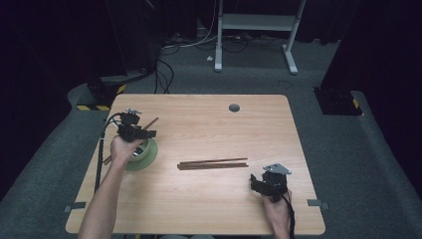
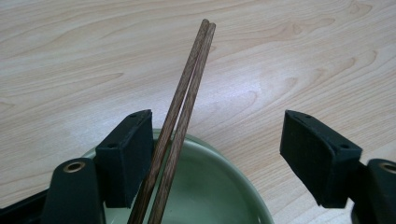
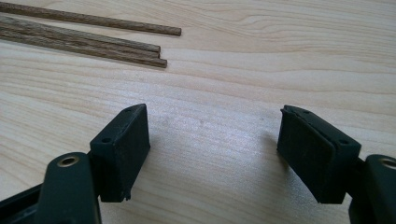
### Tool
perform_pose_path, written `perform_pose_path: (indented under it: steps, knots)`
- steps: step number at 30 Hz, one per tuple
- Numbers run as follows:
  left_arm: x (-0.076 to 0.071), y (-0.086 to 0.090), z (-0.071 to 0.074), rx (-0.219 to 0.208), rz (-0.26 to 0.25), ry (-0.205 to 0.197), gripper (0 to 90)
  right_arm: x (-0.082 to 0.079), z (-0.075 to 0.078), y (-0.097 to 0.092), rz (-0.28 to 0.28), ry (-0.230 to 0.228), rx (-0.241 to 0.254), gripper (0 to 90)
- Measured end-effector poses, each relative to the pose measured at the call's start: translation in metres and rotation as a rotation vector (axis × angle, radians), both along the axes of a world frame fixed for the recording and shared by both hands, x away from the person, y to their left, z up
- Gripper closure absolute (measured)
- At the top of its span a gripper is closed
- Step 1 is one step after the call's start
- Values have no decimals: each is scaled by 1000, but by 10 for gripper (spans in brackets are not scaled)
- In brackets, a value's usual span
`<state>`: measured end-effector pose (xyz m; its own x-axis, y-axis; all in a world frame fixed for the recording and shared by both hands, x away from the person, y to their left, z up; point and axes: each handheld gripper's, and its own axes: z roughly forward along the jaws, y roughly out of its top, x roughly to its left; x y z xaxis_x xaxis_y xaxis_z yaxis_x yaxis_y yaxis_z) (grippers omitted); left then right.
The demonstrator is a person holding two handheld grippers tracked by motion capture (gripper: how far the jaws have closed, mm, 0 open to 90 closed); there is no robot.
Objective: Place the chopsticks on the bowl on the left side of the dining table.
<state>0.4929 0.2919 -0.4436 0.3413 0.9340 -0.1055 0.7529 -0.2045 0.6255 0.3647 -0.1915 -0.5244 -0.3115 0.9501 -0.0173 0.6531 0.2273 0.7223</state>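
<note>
Chopstick pair lies across the green bowl at the table's left side, tips sticking out past the rim over the wood. Left gripper sits over the bowl, jaws spread wide; the pair runs right beside the left-hand pad, contact unclear, not pinched. Loose chopsticks lie side by side mid-table. Right gripper is near their right ends, low over bare wood, jaws spread, holding nothing

Left gripper at the worktop's left, jaws wide apart, forearm reaching far, right gripper near right, low, jaws wide apart
</note>
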Motion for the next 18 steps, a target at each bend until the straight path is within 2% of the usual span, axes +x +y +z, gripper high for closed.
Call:
perform_pose_path:
  steps: [1,18]
  knots:
    - [-1,-1,0,-7,-9,9,262,0,0,0,0,0,0,247]
    - [-7,-13,3,-2,-66,4,280,0,0,0,0,0,0,247]
